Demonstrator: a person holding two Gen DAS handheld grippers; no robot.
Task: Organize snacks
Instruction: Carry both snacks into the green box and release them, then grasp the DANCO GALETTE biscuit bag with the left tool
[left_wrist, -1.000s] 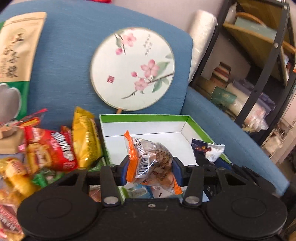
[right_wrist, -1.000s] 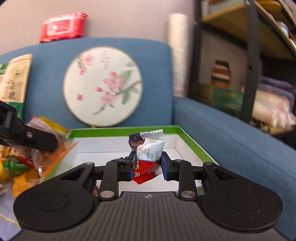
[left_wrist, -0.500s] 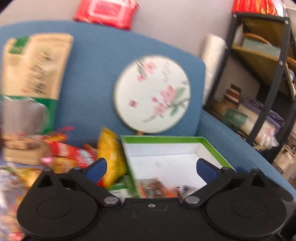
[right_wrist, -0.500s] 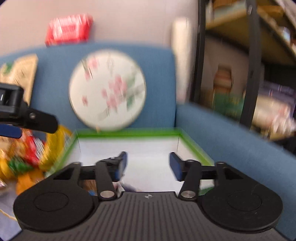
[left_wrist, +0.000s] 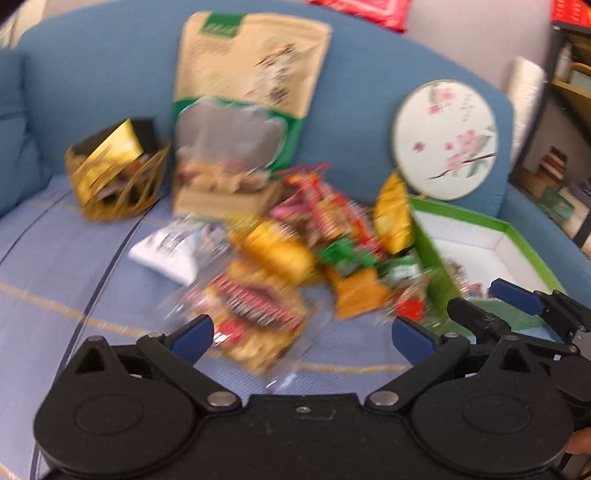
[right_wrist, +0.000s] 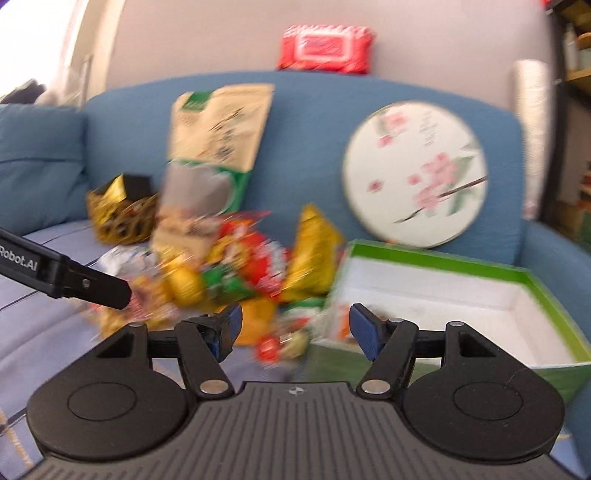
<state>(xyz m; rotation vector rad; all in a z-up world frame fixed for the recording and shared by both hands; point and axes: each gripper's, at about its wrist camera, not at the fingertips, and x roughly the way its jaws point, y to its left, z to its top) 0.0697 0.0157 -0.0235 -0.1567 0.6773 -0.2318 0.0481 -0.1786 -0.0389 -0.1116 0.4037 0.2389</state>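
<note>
A blue sofa (left_wrist: 92, 66) fills both views, its seat covered by a pale striped cloth (left_wrist: 55, 258). Against the backrest leans a tall tan and green bag (left_wrist: 251, 85), and further right a round fan painted with pink blossoms (left_wrist: 445, 136). A red packet (right_wrist: 325, 48) lies on top of the backrest.

On the right of the seat sits the green box (right_wrist: 524, 275), open, white inside. In the left wrist view a few small wrapped things lie in its near corner, though blur makes them hard to identify. Just beside the box on its left lies the pile of snacks (left_wrist: 317, 251): yellow, red and green wrappers heaped together, with a yellow bag (left_wrist: 393, 218) leaning on the box wall. A white packet (left_wrist: 166, 251) lies at the pile's left edge, and a gold wire basket (left_wrist: 118, 181) holding a gold and black carton stands further left, near the tan bag.

The left tongs (left_wrist: 301, 332) are released, jaws spread wide, nothing between them; they hang over the near edge of the pile. The right tongs (right_wrist: 295, 326) are opening, also with nothing between the jaws, near the box's left front corner. Each pair shows at the edge of the other's view.
</note>
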